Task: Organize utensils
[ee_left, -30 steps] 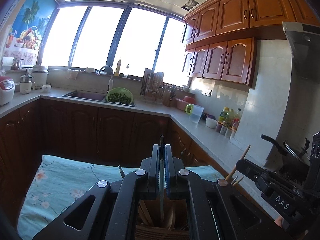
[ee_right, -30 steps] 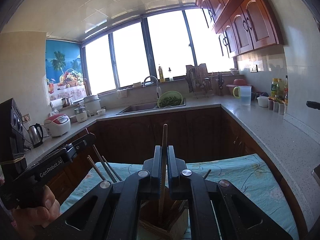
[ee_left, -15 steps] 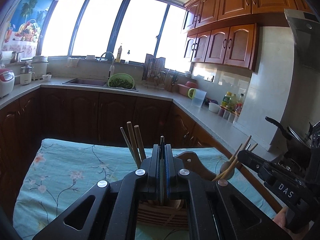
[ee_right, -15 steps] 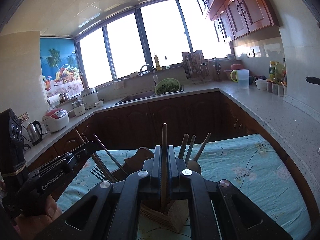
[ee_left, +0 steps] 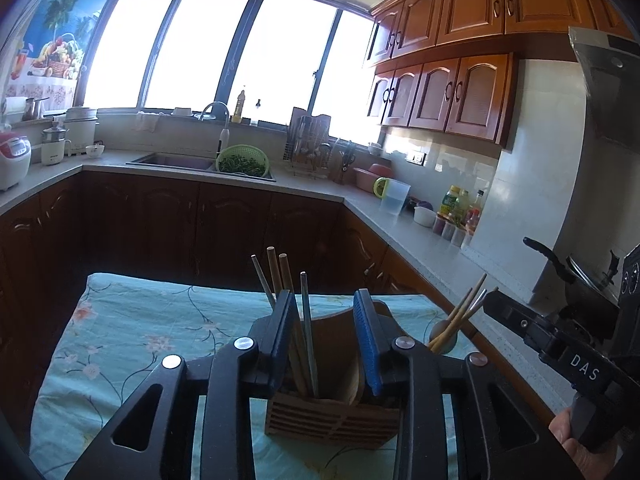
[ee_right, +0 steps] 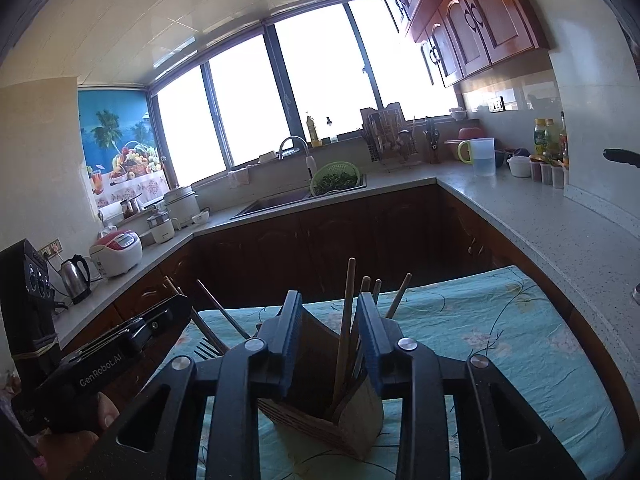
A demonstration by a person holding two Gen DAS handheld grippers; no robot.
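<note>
Tablecloth [ee_left: 132, 332]: holder [ee_left: 332, 412] btwn hand-held gripper [ee_left: 326, 334] pads.

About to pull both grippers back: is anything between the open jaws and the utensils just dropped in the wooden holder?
Nothing visible: the left gripper straddles a grey metal chopstick, the right gripper a wooden chopstick, both standing free in the slatted wooden holder.

Light: daylight via windows [ee_left: 208, 48], blown out
Lower cabinets [ee_left: 180, 224]: dark, backlit
Edges: fisheye bend, black corner vignette

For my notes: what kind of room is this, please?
A home kitchen, most likely: a sink under the window, wooden wall cabinets, and a rice cooker on the countertop.
</note>
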